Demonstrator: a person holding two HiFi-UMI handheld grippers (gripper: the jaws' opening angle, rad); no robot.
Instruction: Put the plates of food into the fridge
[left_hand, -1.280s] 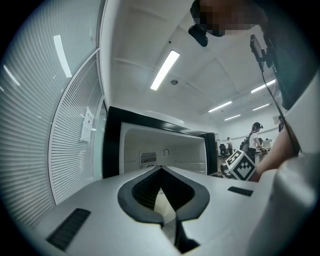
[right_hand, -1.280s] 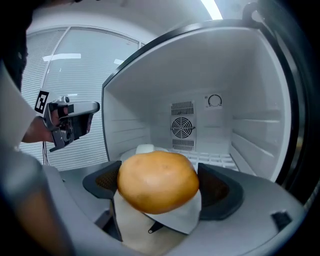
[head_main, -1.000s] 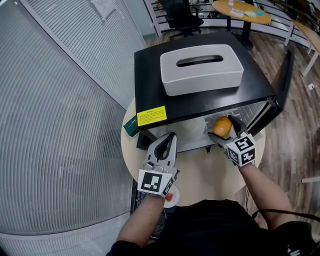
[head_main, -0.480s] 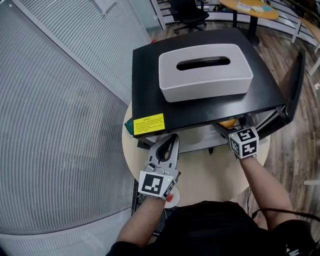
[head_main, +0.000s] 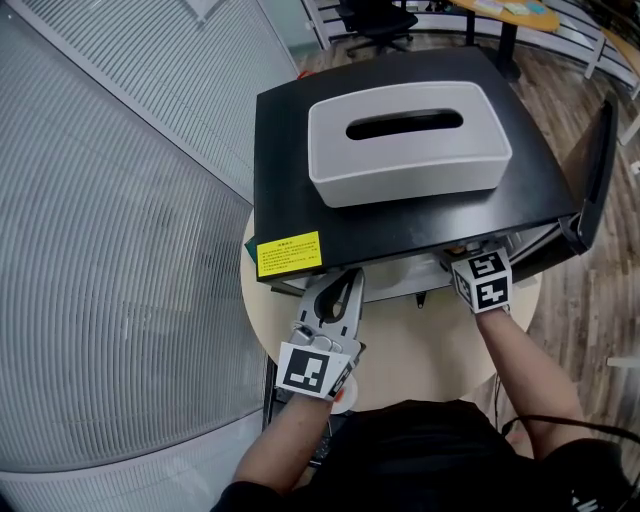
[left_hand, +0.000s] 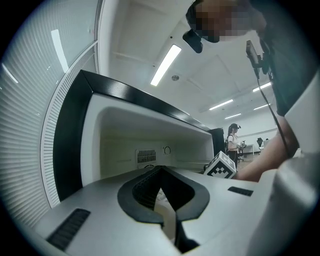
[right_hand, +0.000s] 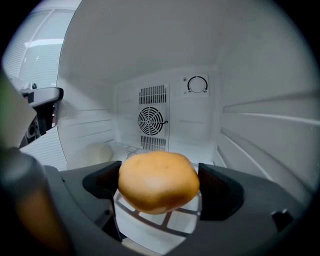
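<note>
A small black fridge (head_main: 300, 130) stands on a round table with its door (head_main: 600, 160) swung open at the right. My right gripper (right_hand: 159, 182) is shut on an orange round piece of food (right_hand: 158, 181), held inside the white fridge just above its wire shelf (right_hand: 150, 222). I see no plate under the food. In the head view only that gripper's marker cube (head_main: 482, 281) shows below the fridge top. My left gripper (head_main: 350, 278) is shut on nothing and points at the fridge's left front edge.
A grey tissue box (head_main: 410, 130) lies on the fridge top. A pale round item (right_hand: 97, 152) sits on the shelf at the back left, near the fan vent (right_hand: 152, 120). The beige table (head_main: 420, 350) shows in front of the fridge. A person (left_hand: 233, 142) stands far off.
My right gripper has carried the orange food forward into the fridge, so it is now hidden under the fridge top in the head view. The left gripper has barely moved.
</note>
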